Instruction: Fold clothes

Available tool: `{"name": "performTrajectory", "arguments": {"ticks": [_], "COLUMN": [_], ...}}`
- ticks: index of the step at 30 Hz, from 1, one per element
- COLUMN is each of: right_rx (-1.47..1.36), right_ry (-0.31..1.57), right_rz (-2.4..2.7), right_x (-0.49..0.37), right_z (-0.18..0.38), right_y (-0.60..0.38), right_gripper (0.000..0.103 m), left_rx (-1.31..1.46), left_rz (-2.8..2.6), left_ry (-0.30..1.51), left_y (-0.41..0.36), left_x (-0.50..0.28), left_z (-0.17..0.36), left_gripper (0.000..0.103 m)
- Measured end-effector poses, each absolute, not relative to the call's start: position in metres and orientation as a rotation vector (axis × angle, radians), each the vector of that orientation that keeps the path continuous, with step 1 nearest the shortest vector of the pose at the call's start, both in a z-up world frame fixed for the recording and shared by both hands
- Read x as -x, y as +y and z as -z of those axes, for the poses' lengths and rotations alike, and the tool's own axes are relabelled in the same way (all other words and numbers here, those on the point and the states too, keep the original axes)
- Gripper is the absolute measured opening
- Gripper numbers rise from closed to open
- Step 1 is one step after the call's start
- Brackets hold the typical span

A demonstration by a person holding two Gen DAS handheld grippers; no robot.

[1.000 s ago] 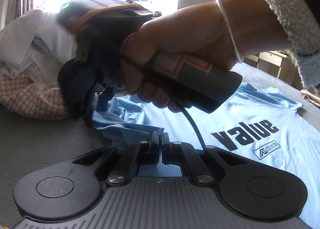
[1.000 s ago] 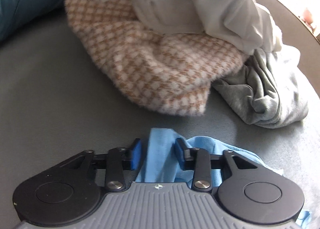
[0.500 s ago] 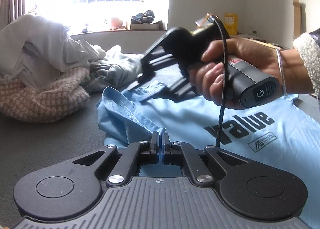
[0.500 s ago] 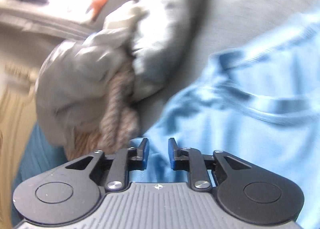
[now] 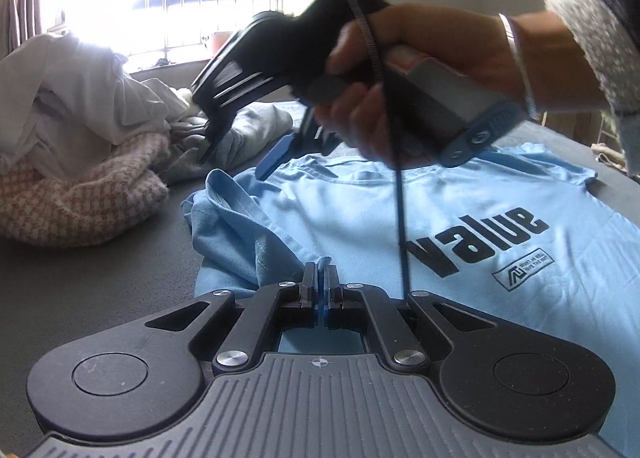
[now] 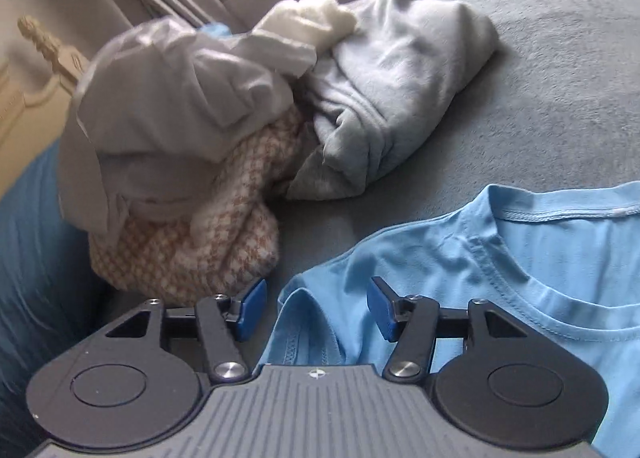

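Left gripper [image 5: 320,278] clenched on T-shirt [image 5: 460,226] sleeve fold. Right gripper [image 6: 316,308] released, fingers wide, above sleeve edge. Clothes pile [image 6: 192,138] beside.

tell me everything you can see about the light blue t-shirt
The light blue t-shirt lies front up on the grey bed cover, thin jersey with a ribbed round collar and black "value" print above a small logo. One sleeve is bunched and folded inward. The left gripper is shut on that fold; the right gripper hovers open above it.

We see the light-blue T-shirt [image 5: 400,226] lying face up, "value" printed in black, its left sleeve [image 5: 240,226] bunched; unfolded clothes [image 6: 192,146] heaped far left.
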State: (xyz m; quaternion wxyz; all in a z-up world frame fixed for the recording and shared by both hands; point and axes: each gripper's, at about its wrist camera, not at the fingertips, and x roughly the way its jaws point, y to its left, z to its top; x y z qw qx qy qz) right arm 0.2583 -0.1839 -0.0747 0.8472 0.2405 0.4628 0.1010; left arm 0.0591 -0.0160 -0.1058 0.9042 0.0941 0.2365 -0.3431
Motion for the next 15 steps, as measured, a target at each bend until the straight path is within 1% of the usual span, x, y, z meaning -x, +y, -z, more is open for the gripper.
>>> {"name": "performTrajectory", "arguments": {"ticks": [7, 9, 11, 15], "right_rx": [-0.444, -0.429, -0.447, -0.488], "right_ry": [1.034, 1.045, 1.05, 1.057], "right_rz": [-0.187, -0.181, -0.175, -0.161], "right_x": [-0.266, -0.267, -0.267, -0.268], "right_z": [0.082, 0.082, 0.083, 0.085], "right_y": [-0.168, -0.166, -0.168, -0.174], "right_gripper": [0.055, 0.05, 0.047, 0.034], "left_rx": [-0.208, -0.206, -0.205, -0.201], "left_rz": [0.712, 0.711, 0.711, 0.71], "left_ry": [0.483, 0.483, 0.483, 0.481], "left_y": [-0.016, -0.016, -0.015, -0.015], "left_x": [-0.058, -0.058, -0.059, -0.059], "left_z": [0.105, 0.105, 0.105, 0.105], "left_gripper": [0.0, 0.0, 0.0, 0.0]}}
